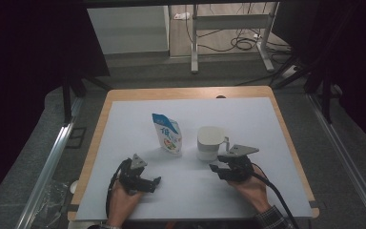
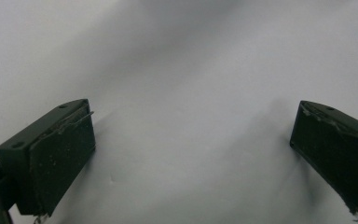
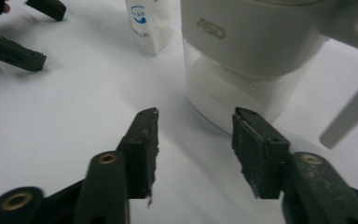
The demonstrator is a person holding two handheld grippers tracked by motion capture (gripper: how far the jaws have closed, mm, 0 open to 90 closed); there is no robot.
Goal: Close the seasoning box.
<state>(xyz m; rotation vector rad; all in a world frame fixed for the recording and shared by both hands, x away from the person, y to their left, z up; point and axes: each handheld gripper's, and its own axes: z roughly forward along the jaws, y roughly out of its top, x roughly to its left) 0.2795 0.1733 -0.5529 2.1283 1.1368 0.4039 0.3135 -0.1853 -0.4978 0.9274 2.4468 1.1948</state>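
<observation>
Standing on the white sheet (image 1: 248, 119), the white mug (image 1: 210, 142) has a handle on its right and grey "ASD" lettering on its wall. It sits right of the pouch (image 1: 167, 133), just ahead of the right gripper (image 3: 195, 140), whose jaws are parted with nothing between them. The left gripper (image 2: 193, 154) gapes wide over bare sheet. A wooden table (image 1: 95, 138) edge frames the sheet; cables (image 1: 240, 44) lie on the floor beyond.

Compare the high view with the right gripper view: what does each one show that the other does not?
High view alone: the wooden table edge, the floor with cables, and the person's right hand. Right gripper view alone: the ASD lettering on the white cup, and the right hand-held gripper open, with nothing between its jaws. Both show the cup, the pouch and the left hand-held gripper.
</observation>
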